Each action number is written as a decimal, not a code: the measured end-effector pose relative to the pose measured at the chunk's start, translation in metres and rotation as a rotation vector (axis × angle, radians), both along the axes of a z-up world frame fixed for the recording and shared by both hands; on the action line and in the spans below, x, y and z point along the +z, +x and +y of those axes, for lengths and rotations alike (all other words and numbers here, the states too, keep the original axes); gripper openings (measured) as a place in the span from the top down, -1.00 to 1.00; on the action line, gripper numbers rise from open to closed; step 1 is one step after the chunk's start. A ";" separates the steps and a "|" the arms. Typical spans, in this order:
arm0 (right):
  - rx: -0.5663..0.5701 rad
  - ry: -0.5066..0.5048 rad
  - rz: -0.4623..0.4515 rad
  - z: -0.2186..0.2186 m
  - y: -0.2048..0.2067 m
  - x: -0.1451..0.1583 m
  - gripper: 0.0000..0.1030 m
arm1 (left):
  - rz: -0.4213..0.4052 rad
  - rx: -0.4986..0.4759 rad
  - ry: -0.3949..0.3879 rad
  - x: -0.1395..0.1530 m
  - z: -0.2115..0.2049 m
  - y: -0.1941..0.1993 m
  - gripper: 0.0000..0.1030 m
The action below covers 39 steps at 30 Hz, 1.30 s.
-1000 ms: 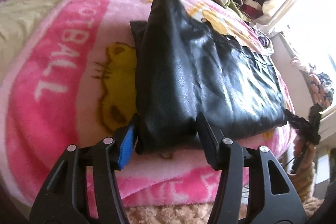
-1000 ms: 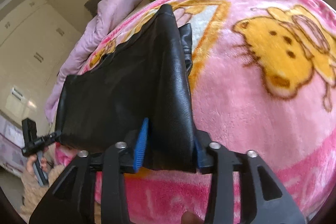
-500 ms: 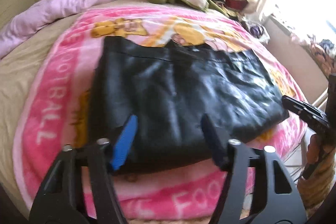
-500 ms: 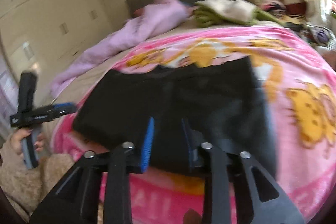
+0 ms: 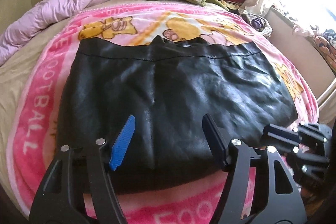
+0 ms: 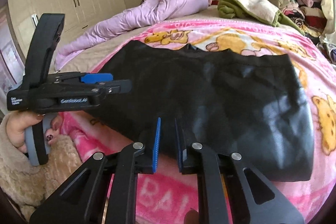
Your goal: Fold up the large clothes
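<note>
Left wrist view: the black leather garment (image 5: 174, 98) lies folded flat on the pink blanket (image 5: 40, 102), which covers the bed. Its long axis runs side to side across the view, its stitched hem edge toward the headboard and its rounded fold edge nearest the left tool (image 5: 168, 135). The left tool stands above that near edge, its jaws wide apart after just opening further, and nothing is between them; no pad presses on the leather. The right tool (image 5: 294, 140) appears beside the garment's near right corner, clear of it. Right wrist view: the garment (image 6: 220, 102) lies directly ahead of the right tool (image 6: 168, 142), again with its long axis crosswise. The jaws have just been closing and stand almost together with only a narrow slit between the pads; they appear to grip nothing. The left tool (image 6: 69, 91), held in a hand (image 6: 25, 129), sits at the garment's left end, pointing across it. Both tools stand about equally near the fold edge, one toward each end. The leather is glossy, lightly creased and thick at the fold; it will probably hold its shape and resist a sharp crease.
</note>
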State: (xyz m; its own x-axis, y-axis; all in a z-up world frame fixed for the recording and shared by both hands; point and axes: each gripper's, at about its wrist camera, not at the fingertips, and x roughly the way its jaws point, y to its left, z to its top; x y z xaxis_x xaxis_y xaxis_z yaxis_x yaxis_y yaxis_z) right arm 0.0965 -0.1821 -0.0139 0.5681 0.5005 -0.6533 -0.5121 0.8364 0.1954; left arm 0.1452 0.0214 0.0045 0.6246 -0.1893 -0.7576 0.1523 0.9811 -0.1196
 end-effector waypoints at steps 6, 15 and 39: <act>0.011 -0.022 0.072 0.011 0.003 -0.026 0.74 | 0.032 0.017 -0.006 -0.013 -0.002 0.019 -0.16; -0.010 -0.059 0.142 0.015 0.017 -0.068 0.74 | 0.068 0.021 0.090 -0.050 -0.018 0.039 -0.12; -0.139 -0.070 0.285 0.030 0.221 -0.057 0.78 | -0.024 0.008 0.039 -0.040 -0.013 0.024 -0.17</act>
State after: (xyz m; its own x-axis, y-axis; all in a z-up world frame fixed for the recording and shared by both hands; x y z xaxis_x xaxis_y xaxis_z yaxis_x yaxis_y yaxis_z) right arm 0.3171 -0.1525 -0.0709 0.4171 0.3788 -0.8262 -0.3247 0.9111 0.2539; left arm 0.1695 0.0080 -0.0356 0.6439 -0.1552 -0.7492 0.1469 0.9861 -0.0780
